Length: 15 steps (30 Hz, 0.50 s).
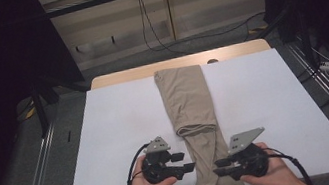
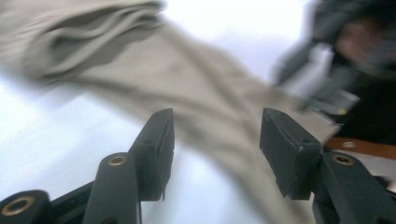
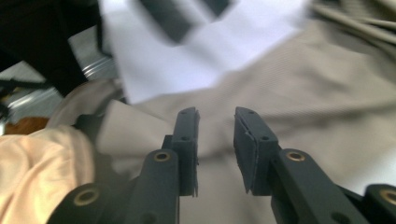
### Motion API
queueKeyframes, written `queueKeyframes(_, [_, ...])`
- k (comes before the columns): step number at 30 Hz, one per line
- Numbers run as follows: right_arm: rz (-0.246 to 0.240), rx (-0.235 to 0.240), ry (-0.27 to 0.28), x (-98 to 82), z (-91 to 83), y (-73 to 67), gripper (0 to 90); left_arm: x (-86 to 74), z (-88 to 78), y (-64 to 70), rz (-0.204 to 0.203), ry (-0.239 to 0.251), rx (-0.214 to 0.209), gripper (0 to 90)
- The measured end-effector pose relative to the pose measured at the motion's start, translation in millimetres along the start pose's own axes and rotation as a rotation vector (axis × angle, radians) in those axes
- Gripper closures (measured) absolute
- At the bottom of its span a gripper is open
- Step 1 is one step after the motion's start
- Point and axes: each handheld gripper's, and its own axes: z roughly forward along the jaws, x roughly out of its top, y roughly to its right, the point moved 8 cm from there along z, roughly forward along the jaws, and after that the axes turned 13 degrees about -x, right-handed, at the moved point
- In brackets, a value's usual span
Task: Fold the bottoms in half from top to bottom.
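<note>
I hold my left gripper (image 1: 186, 161) and right gripper (image 1: 221, 166) released beside the trousers (image 1: 189, 103) (laid long on the desk (image 1: 264, 96)), ready to fold.

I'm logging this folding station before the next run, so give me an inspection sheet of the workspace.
Surface: white table top, with a bare wooden strip along its far edge.
Job's things: beige trousers lie lengthwise down the middle, partly folded, with the near end hanging over the front edge.
Clutter: nothing seen on the white top.
Grippers: left gripper and right gripper flank the near trouser part, each with jaws apart and nothing between the pads.
Cables: a black cable trails from the left gripper, another from the right; more wires run on the floor beyond.
Surroundings: grey floor, metal rails on both sides, dark curtains.
</note>
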Motion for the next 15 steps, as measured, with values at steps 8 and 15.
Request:
queueKeyframes(8, [-0.161,0.060,-0.089,-2.2,33.2,-36.3,63.3,-4.9,3.2,-12.5,0.001,-0.026,0.036,39.3])
queueKeyframes(15, [-0.120,0.041,-0.057,-5.2,16.1,-25.8,90.0,-6.5,7.8,-10.8,0.017,-0.044,0.039,39.3])
